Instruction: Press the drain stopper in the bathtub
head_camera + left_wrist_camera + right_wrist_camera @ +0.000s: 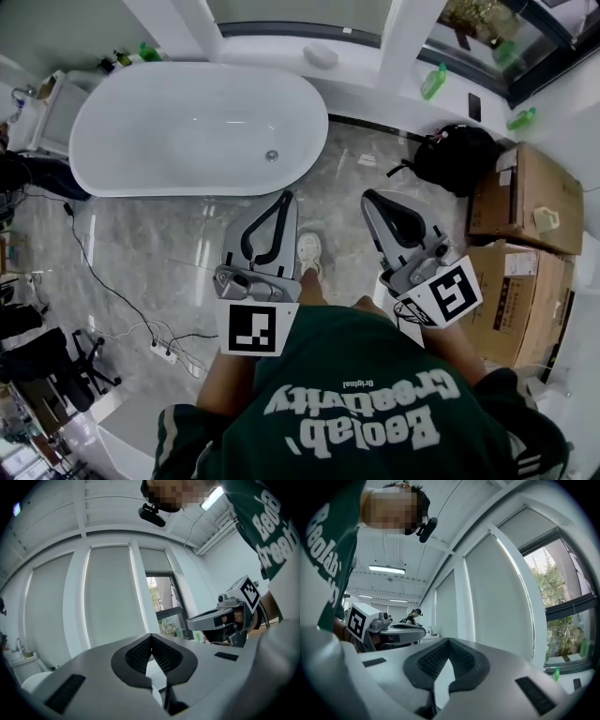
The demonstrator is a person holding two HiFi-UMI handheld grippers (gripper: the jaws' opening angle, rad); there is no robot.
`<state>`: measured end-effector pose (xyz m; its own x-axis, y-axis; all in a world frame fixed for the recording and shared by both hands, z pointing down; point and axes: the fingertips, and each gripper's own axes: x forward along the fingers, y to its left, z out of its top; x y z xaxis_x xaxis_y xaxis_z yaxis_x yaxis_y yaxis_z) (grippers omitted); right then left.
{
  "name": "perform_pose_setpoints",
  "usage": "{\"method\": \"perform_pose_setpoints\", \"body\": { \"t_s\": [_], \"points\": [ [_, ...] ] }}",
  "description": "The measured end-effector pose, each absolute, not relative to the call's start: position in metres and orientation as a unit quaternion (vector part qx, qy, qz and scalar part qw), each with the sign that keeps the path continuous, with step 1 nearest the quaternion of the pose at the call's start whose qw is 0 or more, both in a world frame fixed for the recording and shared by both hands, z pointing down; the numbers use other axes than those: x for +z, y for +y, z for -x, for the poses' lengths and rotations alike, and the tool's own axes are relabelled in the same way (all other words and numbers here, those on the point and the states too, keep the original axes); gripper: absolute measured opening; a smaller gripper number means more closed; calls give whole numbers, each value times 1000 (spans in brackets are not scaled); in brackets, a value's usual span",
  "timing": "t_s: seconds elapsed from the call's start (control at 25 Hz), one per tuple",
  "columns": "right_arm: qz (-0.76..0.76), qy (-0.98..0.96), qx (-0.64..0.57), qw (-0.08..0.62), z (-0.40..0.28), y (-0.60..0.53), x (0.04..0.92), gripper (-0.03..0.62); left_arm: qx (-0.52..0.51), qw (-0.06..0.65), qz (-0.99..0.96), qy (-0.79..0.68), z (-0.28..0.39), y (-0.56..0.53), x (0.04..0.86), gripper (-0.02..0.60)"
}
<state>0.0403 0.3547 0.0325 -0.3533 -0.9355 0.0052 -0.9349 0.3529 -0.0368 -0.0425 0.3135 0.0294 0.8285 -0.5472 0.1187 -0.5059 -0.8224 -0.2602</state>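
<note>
A white oval bathtub point(112, 159) stands on the marble floor ahead of me. Its small round metal drain stopper point(272, 156) sits on the tub bottom near the right end. My left gripper point(284, 202) is held in front of my chest, well short of the tub, its jaws shut and holding nothing. My right gripper point(372, 199) hangs beside it, also shut and holding nothing. In the left gripper view the shut tips point(151, 636) point up at tall windows. The right gripper view shows its shut tips point(449, 641) against the same wall.
Cardboard boxes point(525, 197) stack at the right, with a black backpack point(457, 157) beside them. A cable and power strip point(159, 351) lie on the floor at the left. Green bottles point(433, 81) stand on the window ledge behind the tub. My shoe point(308, 251) shows between the grippers.
</note>
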Motion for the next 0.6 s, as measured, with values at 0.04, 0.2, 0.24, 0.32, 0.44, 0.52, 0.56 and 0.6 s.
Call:
{"method": "perform_pose_setpoints", "body": {
  "t_s": [0.04,0.2,0.24,0.32,0.44,0.52,0.56,0.6],
  "points": [
    [571,821,-15,6,-42,343,33,12,-93,114,948,282,42,300,29,5],
    [579,815,-13,-1,-42,302,28,12,-82,113,951,276,37,254,22,5],
    [582,813,-12,-2,-43,293,27,12,-82,109,953,271,35,245,22,5],
    [591,807,-12,-1,-48,277,25,12,-76,112,956,262,30,227,19,5],
    [601,799,-14,-3,-51,256,26,12,-74,105,959,253,26,202,20,5],
    [608,794,-14,-3,-52,245,25,12,-78,104,959,251,27,188,23,5],
    [611,791,-14,-3,-53,240,26,12,-78,113,958,252,26,182,24,5],
    [614,789,-16,-5,-55,237,27,11,-78,130,955,255,25,178,23,5]
  ]
}}
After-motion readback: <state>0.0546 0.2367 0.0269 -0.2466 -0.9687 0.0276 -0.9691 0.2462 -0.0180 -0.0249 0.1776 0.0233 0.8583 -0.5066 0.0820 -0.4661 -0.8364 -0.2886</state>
